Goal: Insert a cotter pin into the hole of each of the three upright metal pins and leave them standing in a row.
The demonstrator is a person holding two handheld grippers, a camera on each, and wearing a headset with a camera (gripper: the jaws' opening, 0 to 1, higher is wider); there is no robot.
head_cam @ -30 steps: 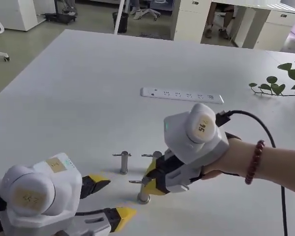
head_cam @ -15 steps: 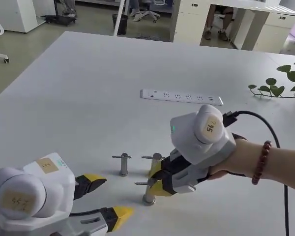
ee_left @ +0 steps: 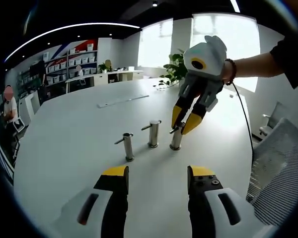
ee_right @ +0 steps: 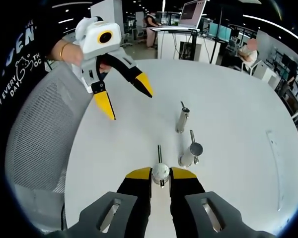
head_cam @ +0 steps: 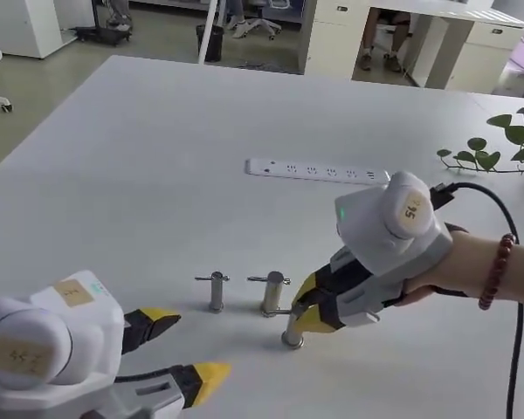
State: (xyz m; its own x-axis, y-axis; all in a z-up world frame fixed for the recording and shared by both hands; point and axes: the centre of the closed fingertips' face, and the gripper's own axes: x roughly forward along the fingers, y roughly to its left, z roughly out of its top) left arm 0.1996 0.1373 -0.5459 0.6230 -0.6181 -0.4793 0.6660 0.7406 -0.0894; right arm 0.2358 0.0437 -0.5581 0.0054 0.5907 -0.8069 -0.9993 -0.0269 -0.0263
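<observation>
The right gripper has its fingers clamped on the head of the third pin, which stands on the counter at about 4 o'clock of the middle pin in the head view; the left pin stands apart at the middle pin's 9 o'clock. In the right gripper view the fingers press the round head from both sides, and a cotter pin runs through it, pointing to 12 o'clock. The other two pins each carry a thin cross-piece near the top too, so the inserting looks done; what remains, as I judge it, is setting this last pin in line and letting go. The left gripper hangs at 7 o'clock of the row, its fingers wide apart and holding nothing. The risks lie in the release. The pin is tall on a small foot, so if the fingers open unevenly, or drag on the head as they lift, it may tip and roll, perhaps knocking the middle pin just beside it. The cotter pin lies close to the fingertips; a nudge along its length could push it out of the hole. And this pin sits nearer the person than the other two, so left here the row would be crooked
</observation>
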